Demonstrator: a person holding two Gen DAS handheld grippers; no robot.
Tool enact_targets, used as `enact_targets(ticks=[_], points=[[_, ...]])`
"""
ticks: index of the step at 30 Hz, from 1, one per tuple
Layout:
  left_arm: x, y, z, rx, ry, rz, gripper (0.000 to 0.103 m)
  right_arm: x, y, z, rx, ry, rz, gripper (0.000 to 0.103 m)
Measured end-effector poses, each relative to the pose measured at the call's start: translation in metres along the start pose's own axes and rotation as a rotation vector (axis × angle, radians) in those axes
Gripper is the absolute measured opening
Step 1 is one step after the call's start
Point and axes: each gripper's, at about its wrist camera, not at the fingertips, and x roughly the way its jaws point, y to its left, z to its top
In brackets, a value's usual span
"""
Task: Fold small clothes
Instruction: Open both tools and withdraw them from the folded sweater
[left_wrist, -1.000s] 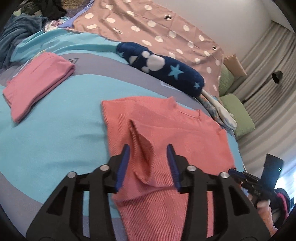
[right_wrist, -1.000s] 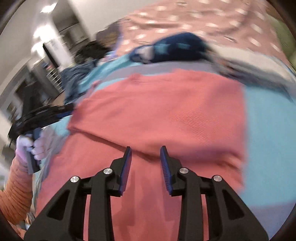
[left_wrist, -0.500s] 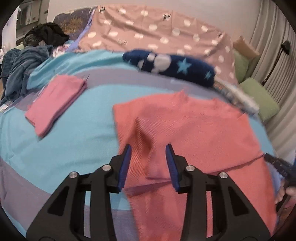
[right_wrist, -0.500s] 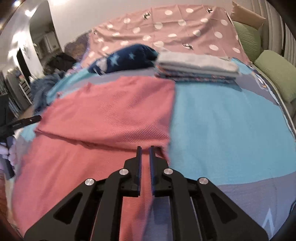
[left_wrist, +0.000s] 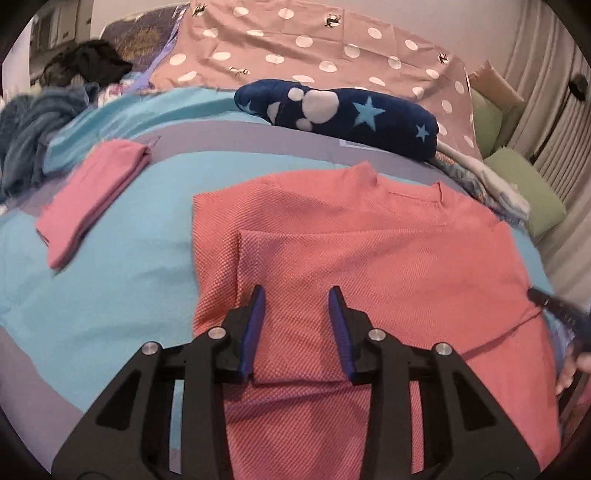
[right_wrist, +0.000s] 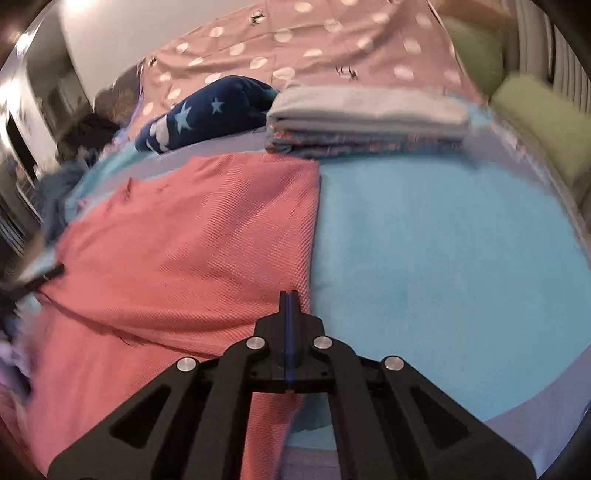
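Shirt (left_wrist: 369, 251) coral-salmon with a fine waffle weave; folded cloth (left_wrist: 92, 199) plain pink. Bedspread (left_wrist: 110, 288) turquoise with grey bands, sheet (left_wrist: 314, 48) dusty pink with white dots (few tiny dark motifs), blanket roll (left_wrist: 343, 110) navy with light-blue stars and a white paw. Cushions (left_wrist: 524, 192) green, gripper pads (left_wrist: 255, 332) blue on black.

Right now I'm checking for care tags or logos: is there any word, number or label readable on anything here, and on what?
None readable.
Coral knit shirt: no print or tag in view.
Navy fleece blanket: stars and paw shapes only.
Pink dotted sheet: small dark marks, too small to read.
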Motion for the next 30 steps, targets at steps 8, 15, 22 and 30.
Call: enact_targets(ticks=[8, 15, 22, 30], points=[[-0.01, -0.025, 0.033, -0.002, -0.064, -0.115, 0.048, 0.023, 0.018, 0.06, -0.027, -0.013, 0.135, 0.003], [0.041, -0.015, 0.028, 0.059, 0.011, 0.081, 0.057, 0.076, -0.012, 0.073, -0.024, -0.018, -0.12, 0.0], [0.032, -0.019, 0.022, 0.067, -0.023, 0.091, 0.056, 0.058, -0.021, 0.055, -0.003, -0.016, -0.084, 0.0], [-0.067, 0.024, -0.024, 0.034, -0.113, -0.036, 0.066, -0.046, -0.027, -0.041, 0.019, 0.016, 0.054, 0.01]])
